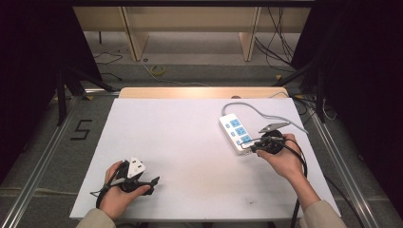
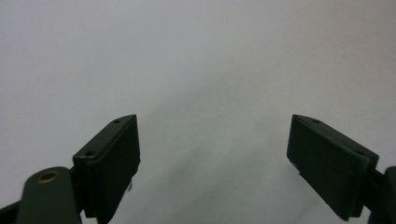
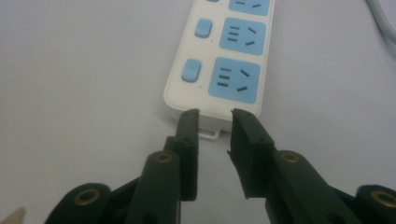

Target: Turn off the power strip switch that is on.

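**Right gripper closing in on the end of the power strip**

The right gripper (image 3: 215,114) is nosing up to the near end of the power strip (image 3: 219,70), its jaws narrowly parted with nothing between them, tips sitting right against the end wall on either side of the small mounting tab (image 3: 208,134). In the high view the power strip (image 1: 236,133) is lying flat on the white table (image 1: 180,142), right of centre, its grey cord (image 1: 266,114) curling away off the far end.

This one is looking like a hard, light plastic shell: stiff, no give, smooth and probably a bit slippery on a bare tabletop, so a push at one end is likely to make it swivel. I'd say the safest hold is across the narrow body, on the two long side walls, keeping off the blue switches (image 3: 191,71).

The left gripper (image 1: 154,183) is resting low at the near left, and in its own view its jaws are standing wide apart over bare table, grasping nothing.
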